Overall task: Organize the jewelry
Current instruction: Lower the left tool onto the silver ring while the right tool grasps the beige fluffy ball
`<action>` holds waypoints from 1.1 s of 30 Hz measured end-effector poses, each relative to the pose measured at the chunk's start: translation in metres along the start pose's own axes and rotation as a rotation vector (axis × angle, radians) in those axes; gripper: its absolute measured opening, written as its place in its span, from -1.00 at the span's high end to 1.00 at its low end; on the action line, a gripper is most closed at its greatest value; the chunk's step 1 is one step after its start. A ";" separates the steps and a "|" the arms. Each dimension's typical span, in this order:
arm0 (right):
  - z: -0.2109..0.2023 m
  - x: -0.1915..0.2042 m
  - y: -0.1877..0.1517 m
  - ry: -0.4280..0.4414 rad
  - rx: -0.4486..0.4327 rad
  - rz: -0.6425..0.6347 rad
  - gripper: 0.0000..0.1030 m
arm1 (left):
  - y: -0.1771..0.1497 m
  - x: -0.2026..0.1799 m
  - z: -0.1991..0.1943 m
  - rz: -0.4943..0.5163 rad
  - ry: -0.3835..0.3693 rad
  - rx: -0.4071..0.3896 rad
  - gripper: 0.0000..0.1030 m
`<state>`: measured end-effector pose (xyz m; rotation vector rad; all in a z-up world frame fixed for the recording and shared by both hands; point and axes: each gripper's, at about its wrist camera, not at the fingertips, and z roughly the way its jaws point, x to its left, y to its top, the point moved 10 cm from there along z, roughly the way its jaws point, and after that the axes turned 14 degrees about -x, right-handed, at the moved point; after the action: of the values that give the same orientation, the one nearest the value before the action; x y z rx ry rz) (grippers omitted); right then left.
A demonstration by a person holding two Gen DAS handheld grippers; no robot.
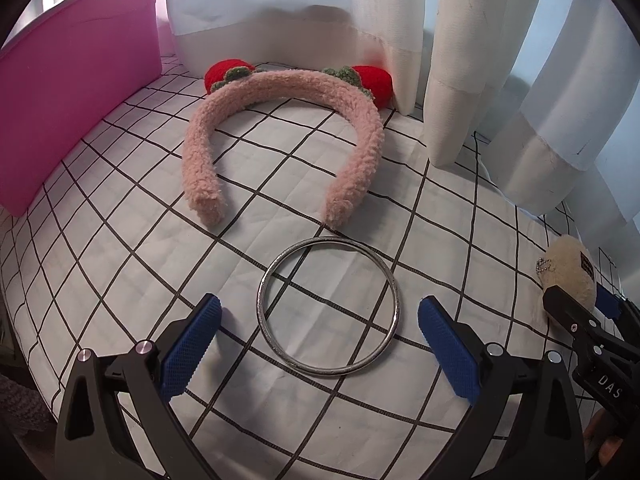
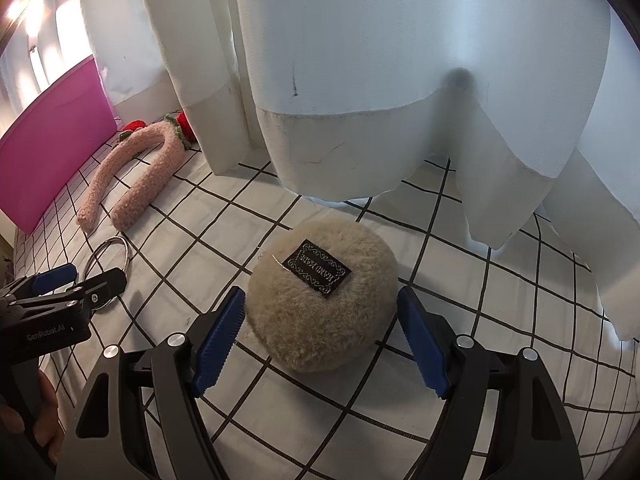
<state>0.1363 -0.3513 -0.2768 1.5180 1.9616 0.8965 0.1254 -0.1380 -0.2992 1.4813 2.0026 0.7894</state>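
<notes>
While nothing is gripped yet, the left gripper spreads wide around the silver bangle lying on the checked cloth; the right gripper brackets the plush puff, apparently for pickup.

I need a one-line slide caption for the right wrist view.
Open right gripper straddles a fluffy beige pom-pom with a black label on a grid-patterned cloth.
</notes>
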 end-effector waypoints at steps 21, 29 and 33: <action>0.017 0.001 0.003 -0.050 0.013 -0.039 -0.49 | 0.003 -0.004 0.007 0.019 0.072 -0.037 -0.90; 0.017 0.005 0.001 -0.035 0.012 -0.047 -0.48 | 0.002 -0.007 -0.001 0.035 0.067 -0.059 -0.63; 0.014 0.007 0.000 -0.014 0.006 -0.058 -0.40 | 0.001 -0.013 -0.008 0.056 0.051 -0.079 -0.39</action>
<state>0.1449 -0.3413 -0.2864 1.4595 1.9895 0.8544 0.1242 -0.1510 -0.2919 1.4923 1.9507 0.9275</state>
